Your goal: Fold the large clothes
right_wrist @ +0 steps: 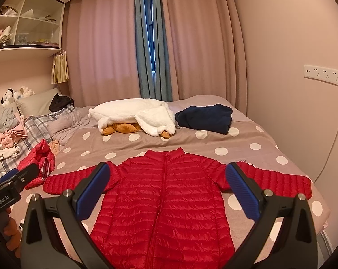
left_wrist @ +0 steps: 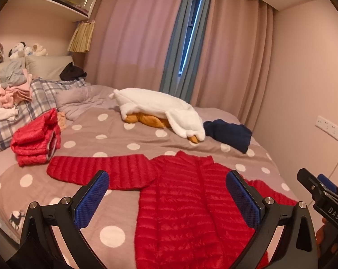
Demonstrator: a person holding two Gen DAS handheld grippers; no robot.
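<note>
Red puffer jacket [right_wrist: 164, 201] lies flat, zipped, sleeves spread, on the polka-dot bed [right_wrist: 254, 145]. Left gripper [left_wrist: 167, 199] and right gripper [right_wrist: 169, 195] hover above it, jaws apart, empty. Likely light, soft, slippery; pinch sleeve cuffs or hem corners.

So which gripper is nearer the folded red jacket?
Left. The left gripper hovers nearer the folded red jacket; the right gripper is farther, on the opposite side.
</note>
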